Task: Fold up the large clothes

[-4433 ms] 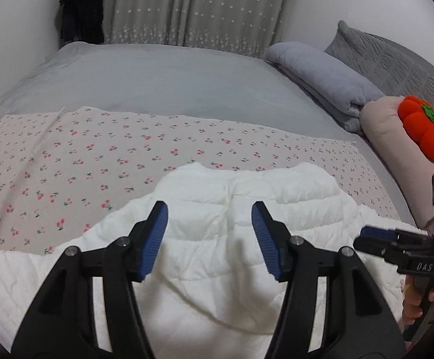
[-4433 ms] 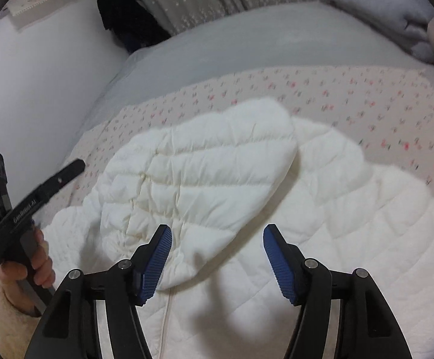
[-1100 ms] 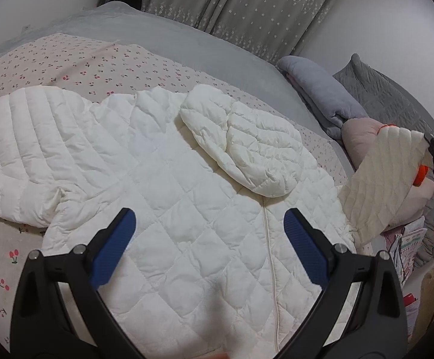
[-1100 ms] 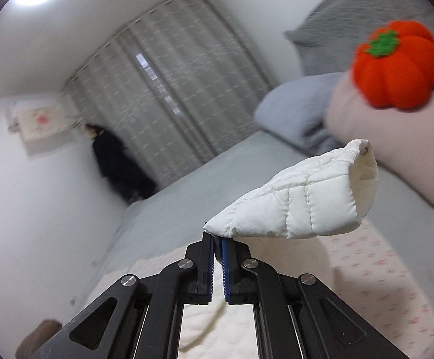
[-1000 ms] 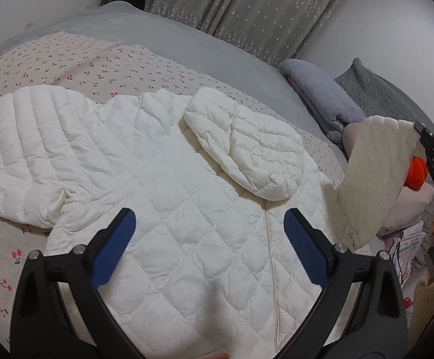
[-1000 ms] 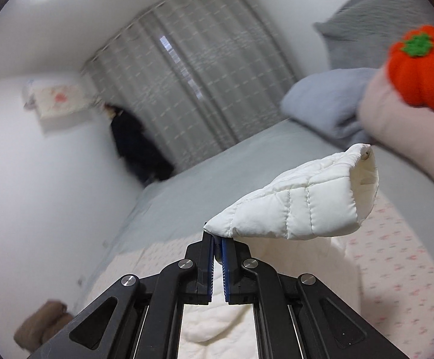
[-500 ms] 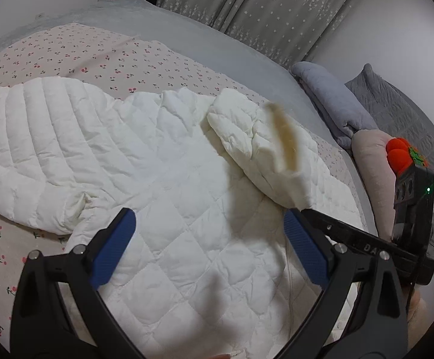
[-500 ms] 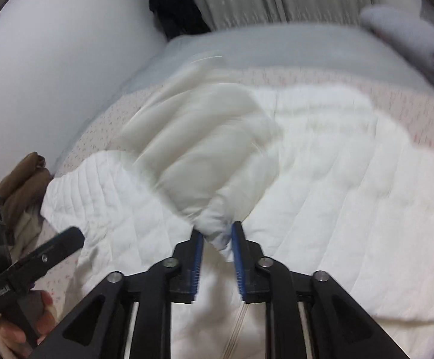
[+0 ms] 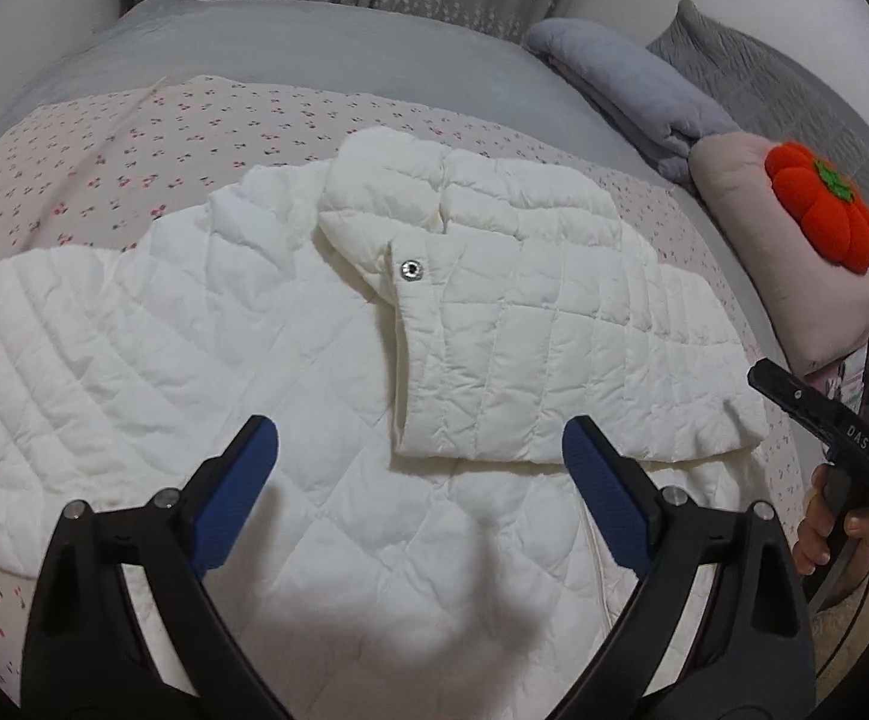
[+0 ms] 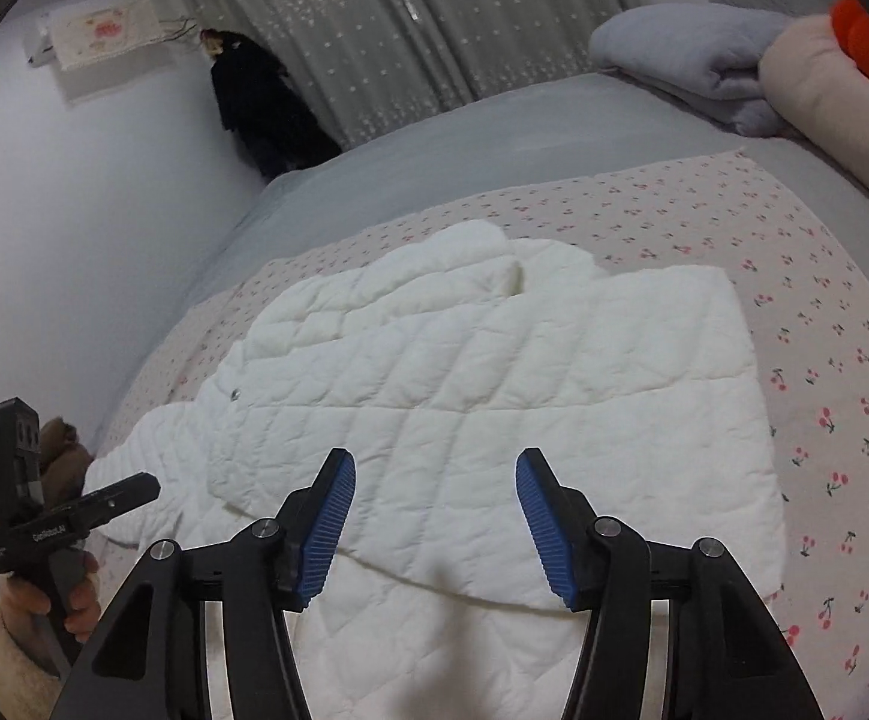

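A white quilted puffer jacket (image 9: 266, 360) lies flat on a cherry-print sheet (image 9: 104, 138) on the bed. Its right sleeve (image 9: 554, 348) is folded across the chest, with a metal snap (image 9: 410, 269) at the cuff; the same sleeve shows in the right wrist view (image 10: 494, 372). The other sleeve (image 9: 26, 360) lies spread to the left. My left gripper (image 9: 419, 486) is open and empty above the jacket's lower body. My right gripper (image 10: 434, 525) is open and empty just above the folded sleeve, and also appears at the right edge of the left wrist view (image 9: 830, 426).
A grey blanket roll (image 9: 632, 90), a pink pillow (image 9: 782, 252) and an orange pumpkin cushion (image 9: 824, 204) lie at the right. Grey curtains (image 10: 404, 18) and dark hanging clothes (image 10: 266, 102) are behind the bed. A white wall (image 10: 74, 210) borders the left side.
My right gripper carried the right sleeve over, laid it across the jacket's chest, opened and let go. The left gripper stayed open above the jacket.
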The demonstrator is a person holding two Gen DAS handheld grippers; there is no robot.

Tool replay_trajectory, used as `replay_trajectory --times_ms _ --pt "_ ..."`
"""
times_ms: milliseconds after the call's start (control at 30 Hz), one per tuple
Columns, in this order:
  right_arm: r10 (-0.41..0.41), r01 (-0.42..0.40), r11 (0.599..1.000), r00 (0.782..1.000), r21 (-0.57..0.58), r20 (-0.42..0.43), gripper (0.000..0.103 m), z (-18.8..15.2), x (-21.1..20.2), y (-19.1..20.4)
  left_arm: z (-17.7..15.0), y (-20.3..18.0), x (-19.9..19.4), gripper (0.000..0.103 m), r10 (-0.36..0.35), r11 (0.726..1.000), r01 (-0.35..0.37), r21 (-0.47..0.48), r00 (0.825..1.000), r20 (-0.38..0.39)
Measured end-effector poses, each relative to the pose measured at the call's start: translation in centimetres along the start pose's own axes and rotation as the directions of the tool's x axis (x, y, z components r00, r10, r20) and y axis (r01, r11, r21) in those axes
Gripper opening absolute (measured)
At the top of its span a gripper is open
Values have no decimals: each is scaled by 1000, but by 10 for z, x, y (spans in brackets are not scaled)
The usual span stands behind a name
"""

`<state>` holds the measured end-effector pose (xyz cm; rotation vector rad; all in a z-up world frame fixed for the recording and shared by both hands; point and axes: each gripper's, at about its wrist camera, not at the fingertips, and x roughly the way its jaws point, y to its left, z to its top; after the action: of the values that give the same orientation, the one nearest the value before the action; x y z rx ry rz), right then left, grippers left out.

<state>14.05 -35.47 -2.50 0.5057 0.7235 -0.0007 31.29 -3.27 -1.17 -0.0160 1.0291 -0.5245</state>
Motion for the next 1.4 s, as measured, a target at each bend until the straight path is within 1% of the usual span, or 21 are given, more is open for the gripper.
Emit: replay_trajectory --times_ms 67,133,200,233,267,300,333,433,500,567,633,733,800,833,867,933,1033,1133,1233,1333,1400 --pt "32 -34 999 999 42 40 58 -2 -4 -20 10 -1 18 88 12 1000 -11 7 999 -40" --pt "29 -30 998 999 51 28 58 1 0 -25 16 5 34 83 -2 999 0 -35 998 -57" --pt "27 -29 999 998 34 56 58 8 -3 -28 17 14 48 70 -29 994 21 -103 997 -70" --pt "32 -35 999 996 35 80 58 11 -5 -31 16 18 53 52 -52 989 41 -139 996 -74" --pt "31 -35 998 995 45 97 58 14 -5 -35 14 21 56 28 -86 982 74 -171 994 -68" --pt "23 -28 998 995 53 100 58 15 -2 -39 11 22 56 17 -117 975 105 -198 992 -52" --pt "3 -9 998 996 60 93 58 16 4 -43 7 22 51 6 -117 969 113 -218 993 -5" --pt "-90 85 994 994 69 62 53 13 13 -54 -8 24 28 5 -109 959 146 -244 981 158" --pt "-104 100 993 994 69 46 49 11 24 -58 -15 28 29 5 -63 956 110 -272 983 174" --pt "-125 123 991 992 54 26 47 8 35 -58 -20 30 46 5 -20 959 50 -278 994 110" --pt "-158 158 987 987 16 -9 45 4 46 -54 -24 30 61 6 -2 963 21 -268 998 70" --pt "-235 233 970 972 -70 -23 45 1 57 -40 -22 26 55 7 15 967 2 -257 998 66" --pt "-236 233 970 971 -72 -32 46 3 53 -34 -21 25 40 18 19 965 -5 -263 998 52" --pt "-220 217 974 975 -60 -37 48 5 49 -32 -23 26 29 35 15 966 -2 -260 999 50" --pt "-190 188 981 981 -42 -43 50 7 44 -29 -24 27 19 58 22 967 -8 -254 998 54" --pt "-142 142 990 989 -21 -36 58 9 35 -23 -26 31 -8 76 71 969 -47 -242 993 91" --pt "-127 127 991 992 -34 -15 67 8 22 -12 -29 50 -45 83 158 962 -123 -245 979 129" --pt "-163 163 983 987 -89 4 73 7 16 -1 -35 87 -71 85 276 925 -231 -301 954 116" --pt "-177 178 976 984 -129 16 75 1 11 7 -48 126 -87 86 368 871 -310 -382 926 87" --pt "-165 165 979 986 -121 11 76 -2 12 6 -64 165 -96 86 409 808 -336 -485 911 51" --pt "-157 157 981 988 -112 6 76 -2 13 3 -74 189 -100 86 437 767 -344 -542 898 48"
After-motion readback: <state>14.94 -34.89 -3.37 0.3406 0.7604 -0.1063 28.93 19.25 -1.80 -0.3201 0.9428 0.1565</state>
